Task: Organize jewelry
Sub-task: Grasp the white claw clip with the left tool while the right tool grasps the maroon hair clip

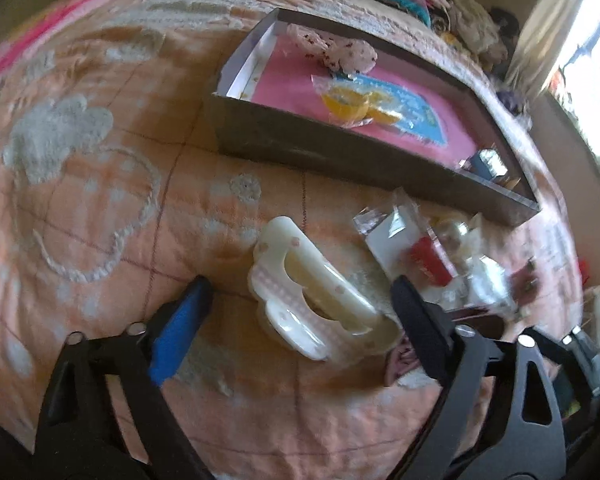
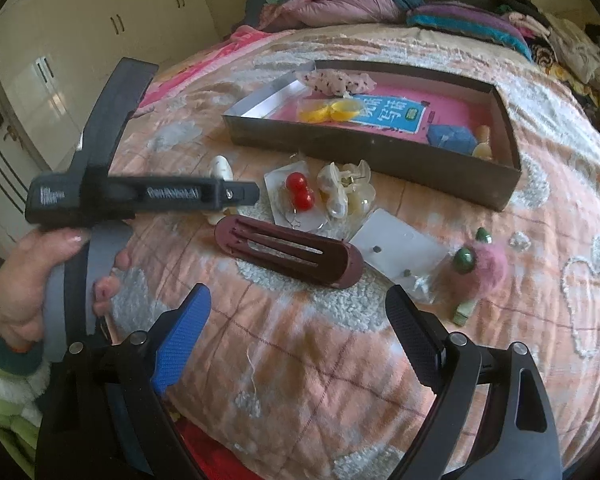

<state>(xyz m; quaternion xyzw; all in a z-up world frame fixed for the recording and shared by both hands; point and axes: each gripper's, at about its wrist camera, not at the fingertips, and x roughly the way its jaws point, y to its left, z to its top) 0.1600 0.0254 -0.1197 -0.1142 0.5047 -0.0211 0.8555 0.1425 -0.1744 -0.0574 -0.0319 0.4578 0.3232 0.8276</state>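
Note:
My left gripper (image 1: 300, 304) is open, its fingers on either side of a cream hair claw clip (image 1: 312, 292) lying on the peach quilt. A dark cardboard box (image 1: 364, 160) with a pink lining lies beyond, holding yellow items (image 1: 352, 106) and a floral pouch (image 1: 340, 52). My right gripper (image 2: 300, 312) is open and empty, above the quilt near a maroon hair clip (image 2: 288, 252). Red bead earrings (image 2: 300, 190) on a card, a pearly claw clip (image 2: 342, 190), a white card (image 2: 400, 250) and a pink pompom piece (image 2: 484, 268) lie past it. The box (image 2: 380, 152) sits behind them.
The left hand-held gripper body (image 2: 140, 196) crosses the left of the right wrist view. Piled bedding and clothes (image 2: 380, 4) lie at the bed's far end. White wardrobe doors (image 2: 80, 40) stand to the left. A bright window (image 1: 592, 72) is at the right.

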